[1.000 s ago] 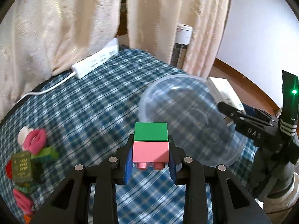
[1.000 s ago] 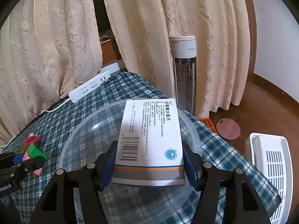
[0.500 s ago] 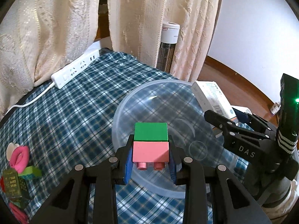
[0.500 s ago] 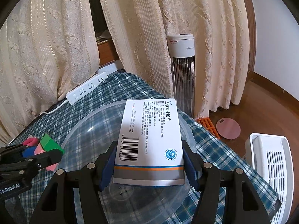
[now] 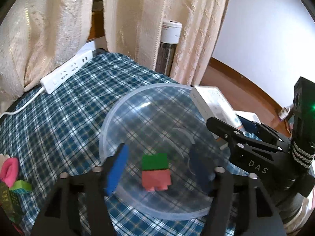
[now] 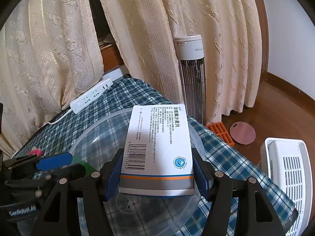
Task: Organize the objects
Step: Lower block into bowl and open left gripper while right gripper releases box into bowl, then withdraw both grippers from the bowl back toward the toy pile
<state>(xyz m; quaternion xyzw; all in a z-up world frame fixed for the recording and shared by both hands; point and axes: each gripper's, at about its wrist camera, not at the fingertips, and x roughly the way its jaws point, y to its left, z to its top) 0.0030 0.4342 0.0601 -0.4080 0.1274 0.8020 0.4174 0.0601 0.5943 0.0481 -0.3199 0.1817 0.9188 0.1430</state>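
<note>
Released since the earlier frame, the block, green over pink, now sits apart from both spread fingers of the left gripper, blurred, inside the clear bowl on the plaid cloth. Right gripper is clamped on the medicine box, held over the bowl's rim.

Green-and-pink block, blue-checked cloth

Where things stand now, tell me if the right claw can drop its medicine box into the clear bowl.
Probably yes: the right claw holds the medicine box over the clear bowl, nothing beneath it.
</note>
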